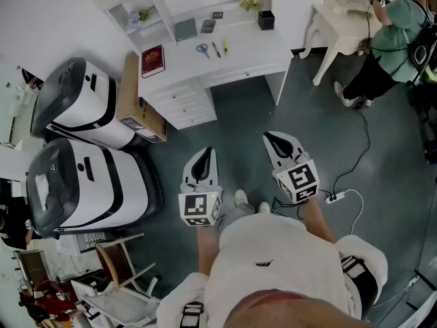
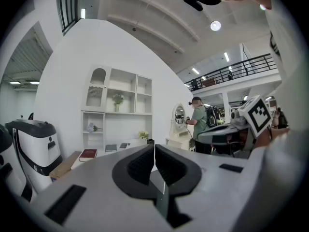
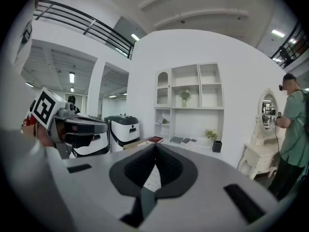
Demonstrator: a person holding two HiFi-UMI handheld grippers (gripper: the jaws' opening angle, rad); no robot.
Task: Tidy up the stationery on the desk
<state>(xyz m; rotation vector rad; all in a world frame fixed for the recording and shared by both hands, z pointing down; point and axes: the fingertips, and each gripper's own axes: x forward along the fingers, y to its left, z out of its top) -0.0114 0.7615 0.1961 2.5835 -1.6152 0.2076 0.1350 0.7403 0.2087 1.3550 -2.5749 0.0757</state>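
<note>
The white desk (image 1: 252, 50) stands far ahead, well beyond both grippers. On it lie a red book (image 1: 152, 60), a grey notebook (image 1: 185, 29), blue-handled scissors (image 1: 203, 49), a dark pen (image 1: 216, 48) and a yellow pen (image 1: 224, 46). A black pen holder (image 1: 266, 20) stands at its back right. My left gripper (image 1: 206, 154) and right gripper (image 1: 270, 137) hover side by side over the dark floor, both shut with nothing between the jaws. The left gripper view shows the left gripper (image 2: 154, 152) with its jaws together, and the red book (image 2: 88, 153) far off. The right gripper (image 3: 155, 151) is likewise shut.
Two large white-and-black machines (image 1: 85, 104) (image 1: 85, 183) stand left, with a cardboard box (image 1: 136, 104) against the desk. A person (image 1: 396, 39) stands by a white dressing table (image 1: 341, 16) at the right. A power strip with cable (image 1: 334, 197) lies on the floor. A wooden chair (image 1: 119, 265) is lower left.
</note>
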